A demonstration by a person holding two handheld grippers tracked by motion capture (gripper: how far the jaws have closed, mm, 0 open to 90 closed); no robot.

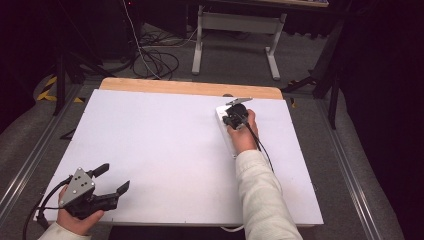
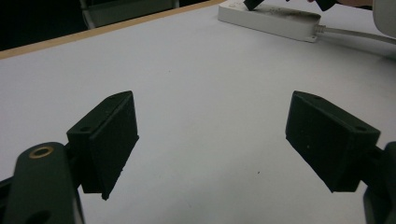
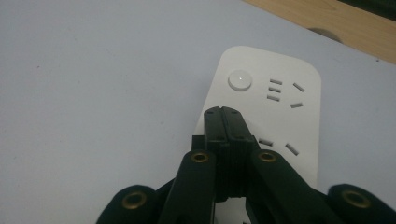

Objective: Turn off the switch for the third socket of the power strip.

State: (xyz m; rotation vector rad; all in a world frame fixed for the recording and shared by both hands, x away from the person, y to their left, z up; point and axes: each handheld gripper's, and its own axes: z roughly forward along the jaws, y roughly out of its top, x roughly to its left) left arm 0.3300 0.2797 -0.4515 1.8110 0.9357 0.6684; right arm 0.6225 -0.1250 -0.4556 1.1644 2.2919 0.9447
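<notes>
Table [image 1: 165, 150] with a white top and a strip of bare wood along its far edge, seen from above the person's side. A white power strip [image 1: 223, 125] lies flat near the far right of the white surface, running from the far edge back toward the person.

The person's right hand [image 1: 243, 135], in a cream sleeve, holds the right gripper [image 1: 235, 116] over the far end of the power strip. In the right gripper view its two black jaws are pressed together with no gap and nothing between them, and their tips sit directly over the strip's face [image 3: 280, 93]. Just beyond the tips are a round white button [image 3: 240, 80], three short parallel slots and two angled slots; two more slots lie beside the jaws. No brand name, label or lettering can be read on the strip.

The left hand [image 1: 75, 217] holds the left gripper [image 1: 107, 180] at the near left corner of the table, well apart from the strip. Its jaws stand wide open and hold nothing; in the left gripper view, bare white tabletop [image 2: 205, 116] lies between the two black pads [image 2: 112, 140]. At the top of that view the power strip [image 2: 275, 21] lies far off, with its white cord [image 2: 355, 33] leading off to the right.

Beyond the table, on grey floor, are loose cables [image 1: 155, 60] and the white legs of a stand [image 1: 235, 40].
</notes>
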